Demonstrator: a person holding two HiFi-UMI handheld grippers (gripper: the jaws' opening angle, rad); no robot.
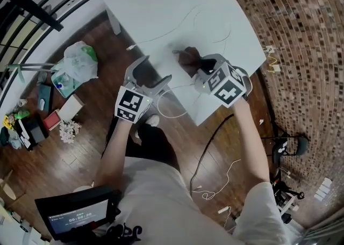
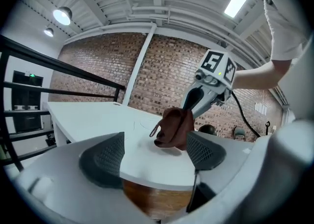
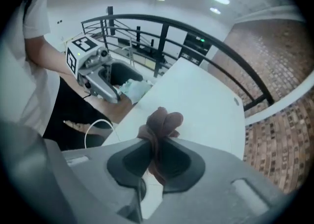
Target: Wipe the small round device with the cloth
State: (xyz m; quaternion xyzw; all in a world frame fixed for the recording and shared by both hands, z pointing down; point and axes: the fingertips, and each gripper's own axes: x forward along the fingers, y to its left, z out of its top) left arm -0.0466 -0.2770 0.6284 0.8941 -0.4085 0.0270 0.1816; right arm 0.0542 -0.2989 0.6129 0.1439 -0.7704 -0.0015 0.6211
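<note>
A brown cloth (image 1: 189, 58) is bunched on the white table (image 1: 161, 7) near its front edge. My right gripper (image 1: 201, 67) points down and is shut on the cloth (image 3: 164, 122), pressing it onto the tabletop. A thin grey loop (image 2: 153, 130) sticks out from under the cloth (image 2: 174, 127) on its left. The small round device itself does not show. My left gripper (image 1: 153, 74) stands open and empty at the table's edge, left of the cloth and apart from it. In the left gripper view its jaws frame the cloth and the right gripper (image 2: 201, 98).
A white cable (image 1: 172, 110) loops off the table's near edge, and a black cable (image 1: 209, 147) runs across the wooden floor. A plastic bag (image 1: 80, 61) and small clutter lie on the floor at left. A brick wall (image 1: 301, 34) stands at right.
</note>
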